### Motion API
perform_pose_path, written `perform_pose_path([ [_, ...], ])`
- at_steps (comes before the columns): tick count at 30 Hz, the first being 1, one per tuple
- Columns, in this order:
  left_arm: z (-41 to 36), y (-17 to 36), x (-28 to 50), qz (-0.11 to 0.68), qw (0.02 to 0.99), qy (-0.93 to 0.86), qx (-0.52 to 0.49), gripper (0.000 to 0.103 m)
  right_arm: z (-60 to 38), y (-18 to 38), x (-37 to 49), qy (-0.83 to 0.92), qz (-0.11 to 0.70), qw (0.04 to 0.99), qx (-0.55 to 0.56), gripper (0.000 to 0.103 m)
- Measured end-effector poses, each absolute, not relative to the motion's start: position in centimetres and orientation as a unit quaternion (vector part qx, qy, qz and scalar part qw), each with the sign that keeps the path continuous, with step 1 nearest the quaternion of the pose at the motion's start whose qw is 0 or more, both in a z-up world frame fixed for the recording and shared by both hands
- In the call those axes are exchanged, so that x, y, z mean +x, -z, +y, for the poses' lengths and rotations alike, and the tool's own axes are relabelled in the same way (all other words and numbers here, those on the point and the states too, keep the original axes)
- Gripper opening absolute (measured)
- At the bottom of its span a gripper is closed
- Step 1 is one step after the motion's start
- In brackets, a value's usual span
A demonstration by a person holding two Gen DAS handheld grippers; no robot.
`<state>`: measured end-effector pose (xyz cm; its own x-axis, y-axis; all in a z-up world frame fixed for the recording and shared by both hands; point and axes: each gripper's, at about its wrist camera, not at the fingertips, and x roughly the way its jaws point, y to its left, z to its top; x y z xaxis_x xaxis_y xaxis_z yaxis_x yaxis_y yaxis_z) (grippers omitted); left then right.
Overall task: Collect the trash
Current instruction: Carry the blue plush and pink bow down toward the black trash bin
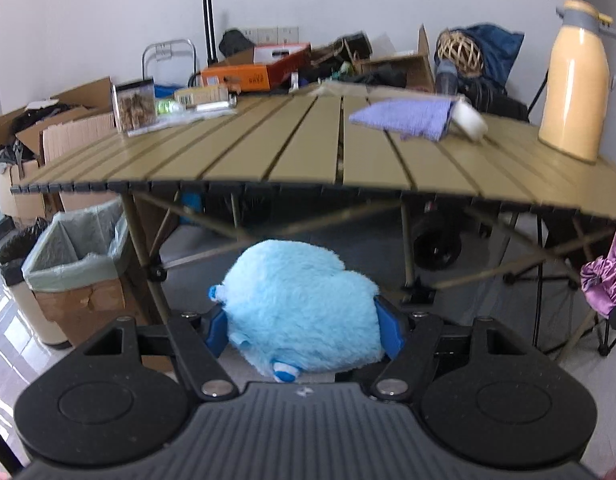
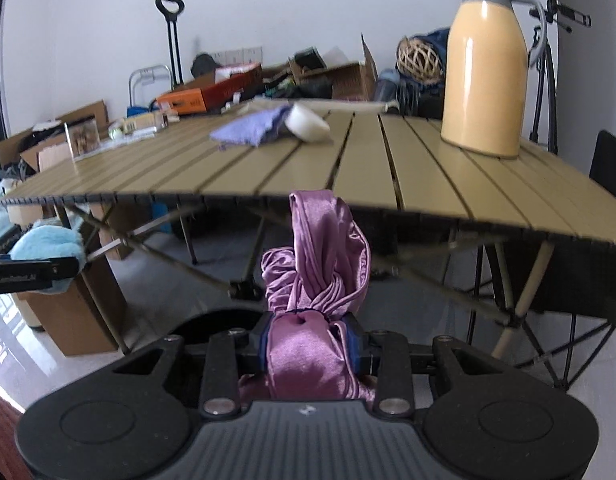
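currently both grippers sit below the front edge of the slatted tan table (image 1: 243, 148), each with something soft clamped between its blue pads.

left gripper (image 1: 303, 334): jaws stand fairly wide and press on both sides of a fluffy light-blue plush item (image 1: 299, 304). long shaggy pile, rounded and lumpy outline, a small blue-and-white striped tab at its lower edge and another small blue bit at its left side. it bulges above the pads. what kind of object it is cannot be told.

right gripper (image 2: 312, 346): jaws drawn in tight on a shiny pink-purple satin cloth (image 2: 316, 264). fabric is bunched and twisted just above the pads, with a looped fold standing upright to the table edge; more cloth hangs out behind the pads. glossy highlights, fine creases.

in the right wrist view the left gripper and its plush appear at the far left; in the left wrist view the satin cloth shows at the right edge.

on the table: folded lilac cloth (image 1: 404, 116) touching a white cup (image 1: 470, 118) lying on its side, a cream thermos jug (image 1: 576, 84) upright at right, a clear box (image 1: 133, 106) and small clutter at the left.

on the floor left of the table: a cardboard box lined with a pale green bag (image 1: 73, 256), beside it a round bin with a black liner (image 1: 11, 252).
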<state>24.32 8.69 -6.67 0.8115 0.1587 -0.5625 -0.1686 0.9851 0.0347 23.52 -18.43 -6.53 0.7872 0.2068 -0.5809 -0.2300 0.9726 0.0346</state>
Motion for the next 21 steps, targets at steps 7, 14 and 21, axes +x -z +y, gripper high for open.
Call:
perform_pose_path([
  [7,9.3,9.8,24.5,0.347,0.934,-0.084,0.015,0.071,-18.7,9.0,24.3,-0.098,0.342,0.934,-0.021,0.033],
  [14,10.2,12.2,25.1,0.391,0.917,-0.078,0.02,0.071,-18.8,10.9,25.6,-0.091,0.372,0.924,-0.022,0.033],
  [21,11.3,13.9,26.7,0.444,0.892,-0.082,0.012,0.071,-18.3,12.0,26.4,-0.093,0.385,0.918,-0.029,0.033],
])
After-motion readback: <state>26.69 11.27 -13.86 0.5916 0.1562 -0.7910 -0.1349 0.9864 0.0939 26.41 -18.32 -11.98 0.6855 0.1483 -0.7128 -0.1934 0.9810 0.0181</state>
